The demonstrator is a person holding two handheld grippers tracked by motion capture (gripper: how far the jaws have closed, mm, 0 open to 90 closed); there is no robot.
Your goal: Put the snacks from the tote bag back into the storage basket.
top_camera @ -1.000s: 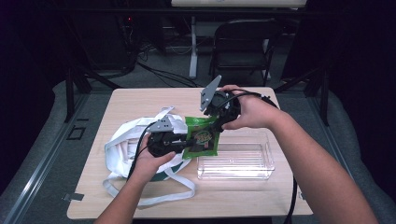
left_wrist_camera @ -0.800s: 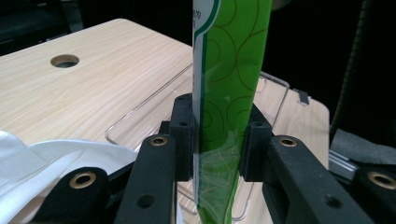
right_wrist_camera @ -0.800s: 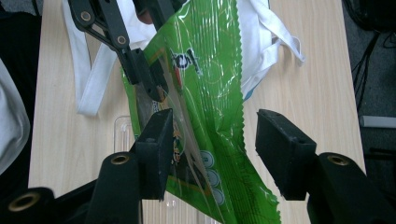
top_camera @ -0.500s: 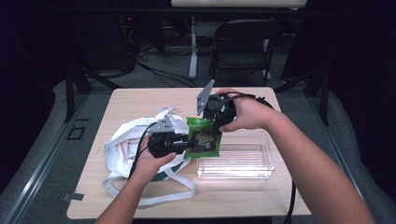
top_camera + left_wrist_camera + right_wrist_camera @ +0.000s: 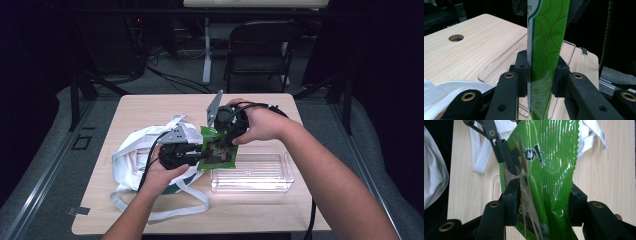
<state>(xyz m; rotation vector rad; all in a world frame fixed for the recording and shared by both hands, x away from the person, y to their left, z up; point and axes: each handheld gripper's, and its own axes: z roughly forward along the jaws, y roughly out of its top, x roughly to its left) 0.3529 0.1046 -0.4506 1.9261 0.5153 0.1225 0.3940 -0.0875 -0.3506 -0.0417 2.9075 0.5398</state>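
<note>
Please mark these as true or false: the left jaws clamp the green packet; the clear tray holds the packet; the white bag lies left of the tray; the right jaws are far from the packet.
1. The left gripper clamps the green packet: true.
2. The clear tray holds the packet: false; the packet is held up above the table.
3. The white bag lies left of the tray: true.
4. The right gripper is far from the packet: false; its jaws have just been closing with the packet between them.

green packet (image 5: 547,37) top cut off, print (image 5: 218,148) too small to read
</note>
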